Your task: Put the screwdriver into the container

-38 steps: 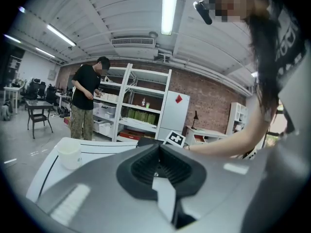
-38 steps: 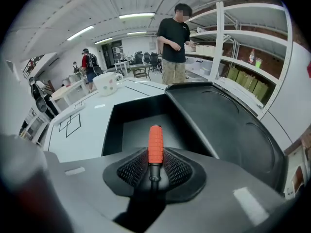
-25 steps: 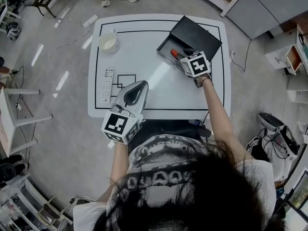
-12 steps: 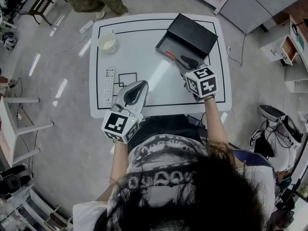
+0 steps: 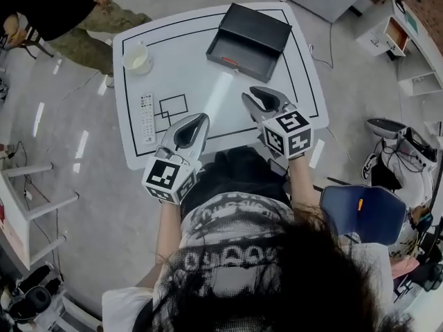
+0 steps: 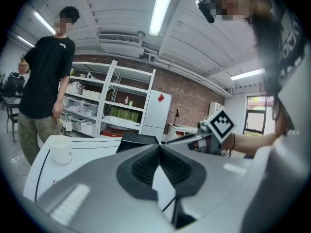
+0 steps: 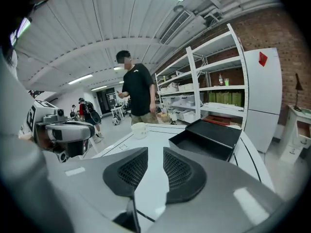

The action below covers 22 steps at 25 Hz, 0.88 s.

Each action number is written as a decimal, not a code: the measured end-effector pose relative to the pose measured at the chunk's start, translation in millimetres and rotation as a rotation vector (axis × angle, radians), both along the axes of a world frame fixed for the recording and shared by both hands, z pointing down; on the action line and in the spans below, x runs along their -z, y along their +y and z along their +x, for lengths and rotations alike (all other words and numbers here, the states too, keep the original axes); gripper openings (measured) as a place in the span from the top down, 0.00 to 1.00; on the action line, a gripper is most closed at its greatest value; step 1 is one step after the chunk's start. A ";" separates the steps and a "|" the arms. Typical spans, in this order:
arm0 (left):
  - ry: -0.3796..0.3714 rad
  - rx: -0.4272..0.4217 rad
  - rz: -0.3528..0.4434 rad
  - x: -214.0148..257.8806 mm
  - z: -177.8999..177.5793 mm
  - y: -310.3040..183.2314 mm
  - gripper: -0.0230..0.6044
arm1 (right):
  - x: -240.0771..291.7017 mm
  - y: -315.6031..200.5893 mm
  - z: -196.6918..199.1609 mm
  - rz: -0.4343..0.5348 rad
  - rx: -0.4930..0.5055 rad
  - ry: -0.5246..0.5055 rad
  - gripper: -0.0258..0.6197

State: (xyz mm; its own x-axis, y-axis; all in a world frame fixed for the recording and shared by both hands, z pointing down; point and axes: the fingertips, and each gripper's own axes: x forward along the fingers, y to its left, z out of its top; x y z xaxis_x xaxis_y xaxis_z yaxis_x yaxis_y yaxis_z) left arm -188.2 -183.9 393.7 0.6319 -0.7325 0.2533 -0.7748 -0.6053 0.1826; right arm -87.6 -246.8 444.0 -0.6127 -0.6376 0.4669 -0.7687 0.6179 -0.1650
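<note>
The black container (image 5: 257, 28) stands open at the far side of the white table (image 5: 208, 95). The screwdriver (image 5: 230, 61), with its red handle, lies inside it along the front wall. My right gripper (image 5: 257, 94) hovers over the near right of the table, well back from the container (image 7: 209, 137). Its jaws are closing with a gap left and nothing between them (image 7: 155, 166). My left gripper (image 5: 197, 120) rests at the near left edge, its jaws together and empty (image 6: 159, 147).
A white cup (image 5: 137, 58) stands at the far left corner and a remote control (image 5: 147, 116) lies along the left side. A person in a black shirt (image 5: 48, 9) stands beyond the table's left corner. A blue chair (image 5: 363, 213) is at my right.
My right gripper has pulled back from the container to the near right of the table, leaving the screwdriver inside. The left gripper has stayed put. A person has walked up at the far left.
</note>
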 end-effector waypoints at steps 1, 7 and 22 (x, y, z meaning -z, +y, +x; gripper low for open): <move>0.001 -0.008 -0.003 -1.3 1.4 3.4 0.96 | 0.3 7.0 0.4 -0.001 -0.004 -0.001 0.81; 0.019 -0.047 0.004 2.8 15.1 21.2 0.96 | 8.6 40.7 7.2 -0.008 -0.019 -0.017 0.81; 0.010 -0.023 0.001 2.9 69.6 58.8 0.96 | 26.6 105.9 60.0 0.036 -0.005 -0.050 0.85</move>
State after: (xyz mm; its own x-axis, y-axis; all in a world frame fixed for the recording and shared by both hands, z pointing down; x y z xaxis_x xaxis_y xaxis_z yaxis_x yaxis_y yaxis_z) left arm -118.6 -125.1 390.8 0.6513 -0.7179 0.2459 -0.7587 -0.6232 0.1900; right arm -27.6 -140.9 417.4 -0.6314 -0.6567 0.4125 -0.7633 0.6201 -0.1811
